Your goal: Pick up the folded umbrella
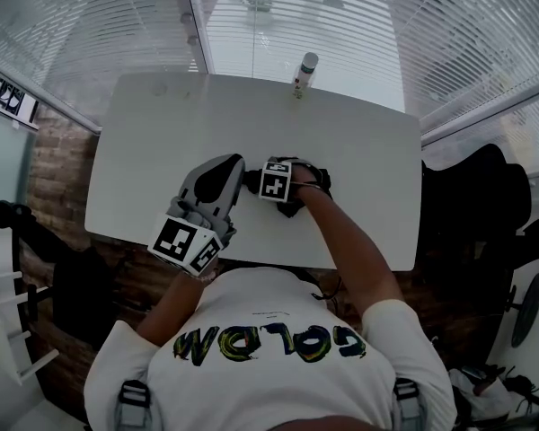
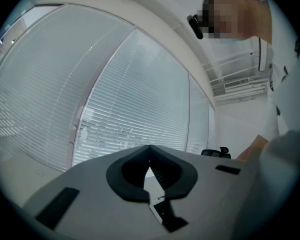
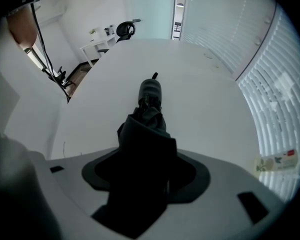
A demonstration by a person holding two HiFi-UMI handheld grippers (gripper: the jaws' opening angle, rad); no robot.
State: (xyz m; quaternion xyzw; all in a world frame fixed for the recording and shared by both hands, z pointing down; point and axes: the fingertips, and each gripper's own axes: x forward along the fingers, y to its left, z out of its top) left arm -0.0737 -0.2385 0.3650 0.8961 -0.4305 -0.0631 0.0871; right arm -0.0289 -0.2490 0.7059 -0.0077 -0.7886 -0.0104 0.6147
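Jaws of my right gripper (image 3: pixel 147 156) press on the folded umbrella (image 3: pixel 151 104), which lies around the middle of the white table (image 1: pixel 359 178). My left gripper (image 2: pixel 150 151) hangs just beside it, jaws together, empty.

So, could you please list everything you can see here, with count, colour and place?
table: one, white, centre
folded umbrella: one, black, lying on the table near its front edge
bottle: one, white-capped, standing at the table's far edge
blinds: white, across the windows behind the table
office chair: one, black, right of the table
T-shirt: one, white, on the person
left claw: one, grey, jaws together, empty, beside the right claw
right claw: one, grey, jaws gripping the folded umbrella
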